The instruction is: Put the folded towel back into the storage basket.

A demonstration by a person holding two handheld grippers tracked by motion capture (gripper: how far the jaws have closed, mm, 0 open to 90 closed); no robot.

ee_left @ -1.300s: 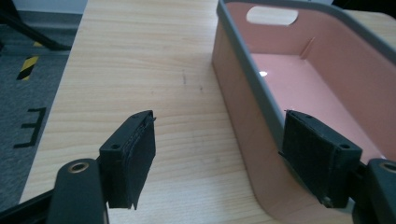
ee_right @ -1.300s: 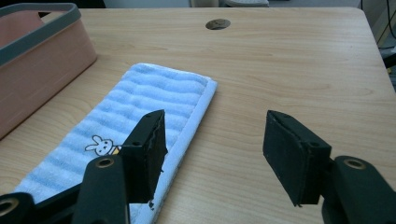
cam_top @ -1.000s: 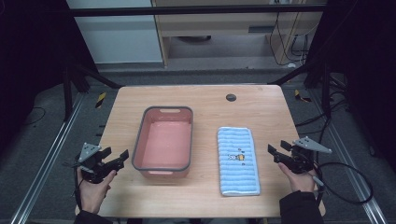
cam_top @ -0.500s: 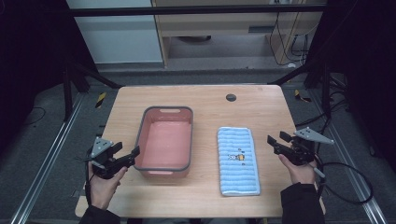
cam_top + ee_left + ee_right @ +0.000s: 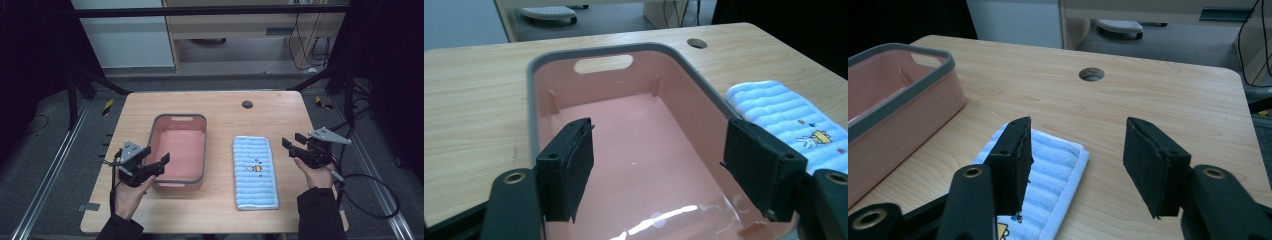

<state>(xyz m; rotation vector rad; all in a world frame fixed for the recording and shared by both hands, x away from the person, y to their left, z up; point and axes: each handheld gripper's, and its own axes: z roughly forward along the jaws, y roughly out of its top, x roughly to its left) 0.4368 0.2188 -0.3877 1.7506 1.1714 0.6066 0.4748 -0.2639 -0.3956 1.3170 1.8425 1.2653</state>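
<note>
No readable text, label, brand or number anywhere. Only a small printed picture, yellow with tiny coloured marks, on the blue striped towel (image 5: 255,171) near the right edge of the table (image 5: 280,110); too small to make out any letters.

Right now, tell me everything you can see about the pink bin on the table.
The pink bin is a rectangular tub that looks like smooth plastic, with a grey rim, rounded corners and a slot handle cut into its far end wall. It sits upright on the wooden table, left of the blue towel and apart from it. It is empty; its glossy floor reflects light. The left gripper hangs open above its near left corner.
</note>
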